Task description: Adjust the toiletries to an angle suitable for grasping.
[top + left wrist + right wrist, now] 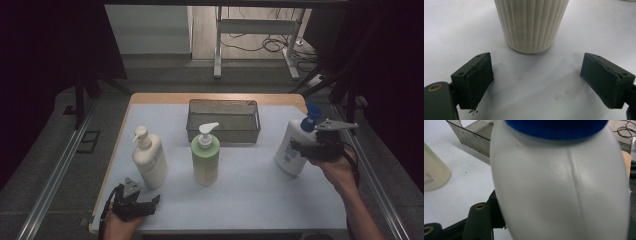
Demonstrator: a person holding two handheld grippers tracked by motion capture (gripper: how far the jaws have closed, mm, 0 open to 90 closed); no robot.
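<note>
A white bottle with a blue pump [289, 137] leans to the left at the table's right side, and my right gripper [302, 148] is shut on its lower body. In the right gripper view this bottle [559, 187] sits close between the jaws, and one finger [480, 220] shows at its left. At the front left my left gripper [150, 202] rests low on the mat and stands open. In the left gripper view the left gripper [541, 80] has nothing between its pads, and the ribbed base of a cream pump bottle [531, 25] stands just beyond them.
The cream pump bottle [150, 160] stands upright at the left and a green pump bottle [205, 157] in the middle. Behind them sits a grey mesh basket [223, 135]. The wooden table edge [215, 97] runs along the back, metal rails along both sides.
</note>
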